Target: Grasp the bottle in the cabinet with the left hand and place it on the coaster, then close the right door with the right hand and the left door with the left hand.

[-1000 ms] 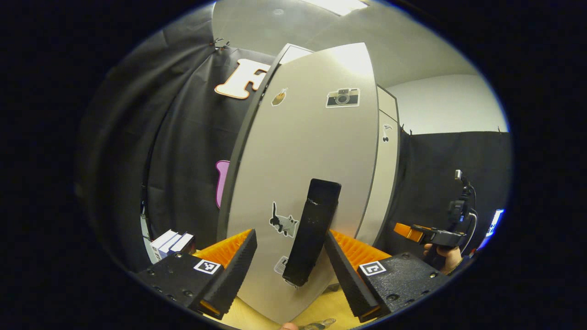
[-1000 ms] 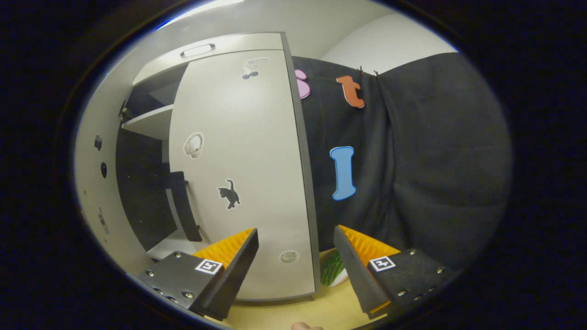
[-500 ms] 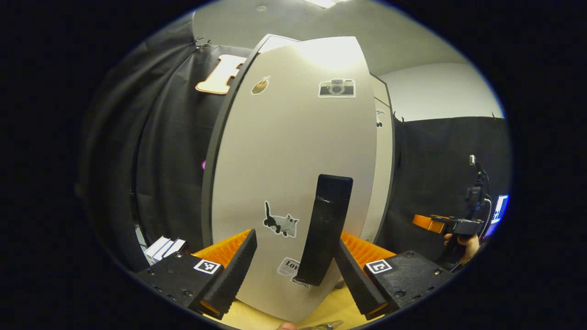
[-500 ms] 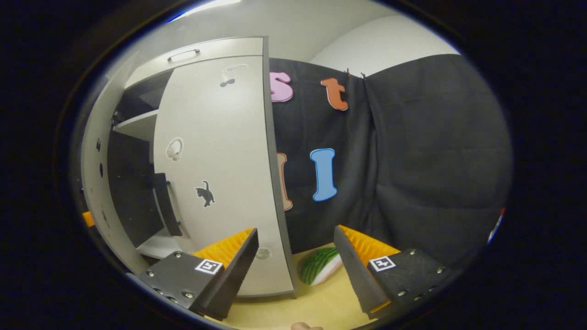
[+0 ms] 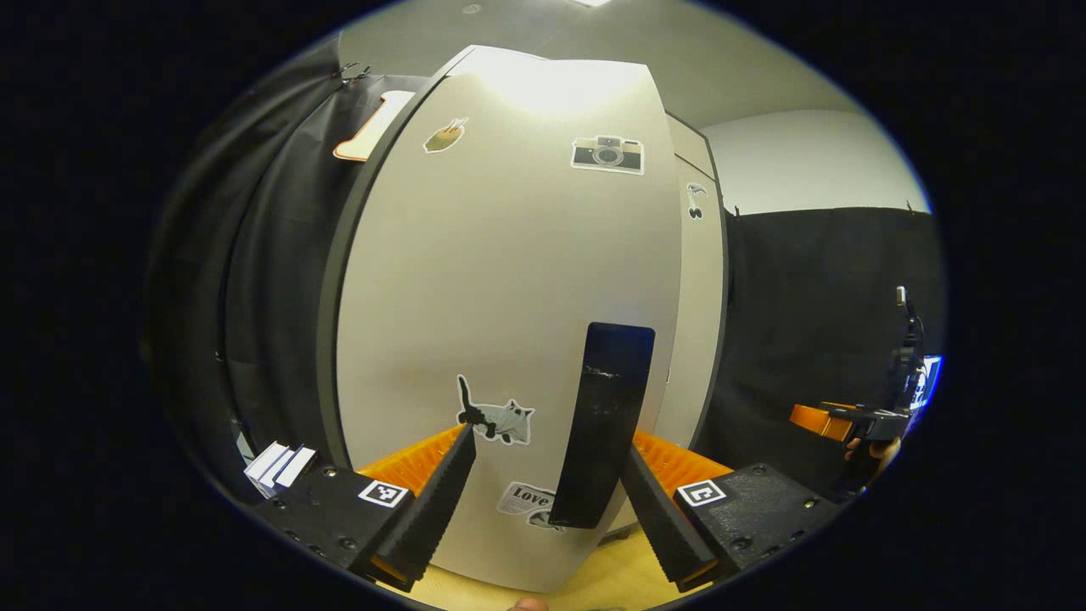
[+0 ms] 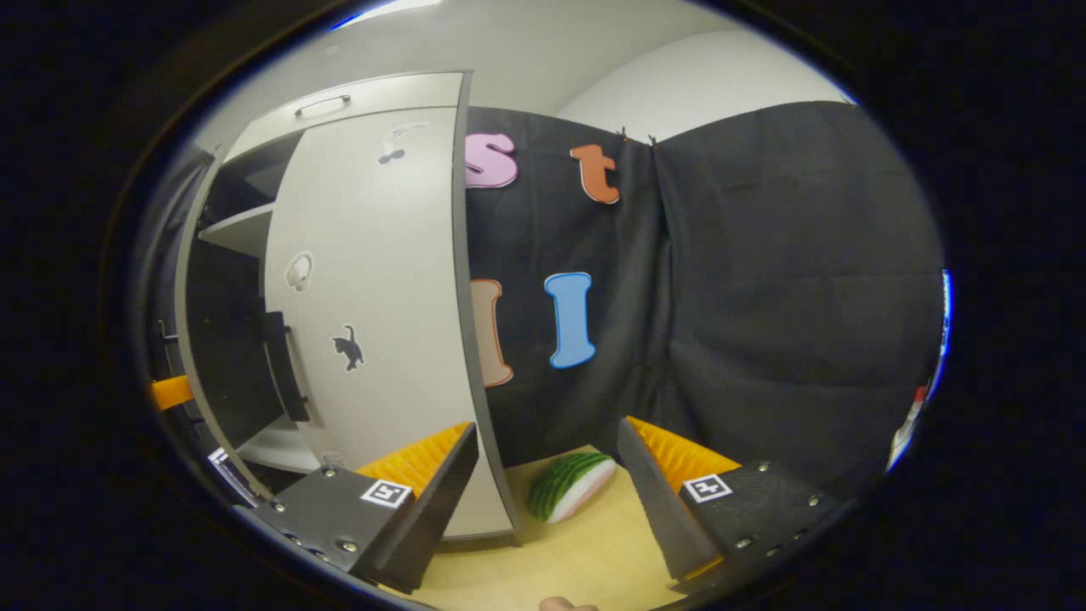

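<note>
Two cabinet doors show. The left gripper [image 5: 543, 501] is right up against the left door [image 5: 509, 297], its jaws spread wide around the door's black handle [image 5: 604, 433], gripping nothing. The right gripper [image 6: 547, 488] hangs over the table [image 6: 577, 552], jaws spread and empty, beside the right door [image 6: 373, 305], near a watermelon slice [image 6: 568, 485]. I cannot see the bottle.

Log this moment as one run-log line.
stage: closing left door | left gripper: open, straddling black handle of left door | right gripper: open, empty | right door: closed

Sticker [image 5: 528, 502] low on left door [image 5: 509, 280]: reads "Love", possibly more, partly hidden by handle [image 5: 604, 437].
</note>
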Motion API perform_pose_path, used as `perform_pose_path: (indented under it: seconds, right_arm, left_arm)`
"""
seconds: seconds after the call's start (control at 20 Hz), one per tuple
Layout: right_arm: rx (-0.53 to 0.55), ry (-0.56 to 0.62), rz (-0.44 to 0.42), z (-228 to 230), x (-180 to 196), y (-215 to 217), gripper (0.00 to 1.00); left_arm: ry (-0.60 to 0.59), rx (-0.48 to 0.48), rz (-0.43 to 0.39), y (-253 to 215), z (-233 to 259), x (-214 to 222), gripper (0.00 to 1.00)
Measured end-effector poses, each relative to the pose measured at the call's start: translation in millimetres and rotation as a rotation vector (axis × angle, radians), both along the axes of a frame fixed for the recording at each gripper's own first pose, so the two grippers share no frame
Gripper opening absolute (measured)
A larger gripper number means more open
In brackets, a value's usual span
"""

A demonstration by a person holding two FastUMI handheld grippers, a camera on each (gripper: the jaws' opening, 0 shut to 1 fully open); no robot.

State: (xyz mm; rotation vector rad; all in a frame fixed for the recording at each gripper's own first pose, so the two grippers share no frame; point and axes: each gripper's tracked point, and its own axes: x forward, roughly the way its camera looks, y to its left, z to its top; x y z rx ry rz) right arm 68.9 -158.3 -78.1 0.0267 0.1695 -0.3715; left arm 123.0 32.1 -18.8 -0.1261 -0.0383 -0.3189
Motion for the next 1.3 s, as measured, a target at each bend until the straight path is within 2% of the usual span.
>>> perform_pose_path:
  seconds: [0.55, 0.7, 0.75, 0.9, 1.0, 1.3]
  right_arm:
    - [0.009, 0.011, -0.099, -7, -18, -51, 1.0]
    - [0.014, 0.011, -0.106, -8, -16, -55, 1.0]
    - [0.013, 0.012, -0.107, -9, -15, -55, 0.97]
    - [0.014, 0.018, -0.106, -11, -13, -56, 1.0]
    - [0.016, 0.024, -0.107, -14, -11, -57, 0.97]
    - [0.016, 0.031, -0.118, -17, -12, -63, 1.0]
  left_arm:
    - [-0.005, 0.047, -0.004, -20, 2, 34, 0.99]
    - [-0.007, 0.062, 0.005, -21, 1, 38, 1.0]
    - [-0.006, 0.067, 0.007, -22, 1, 39, 1.0]
    - [-0.007, 0.079, 0.01, -23, 0, 40, 1.0]
    - [-0.007, 0.082, 0.006, -25, 1, 40, 1.0]
    - [-0.008, 0.094, 0.005, -26, 0, 35, 1.0]
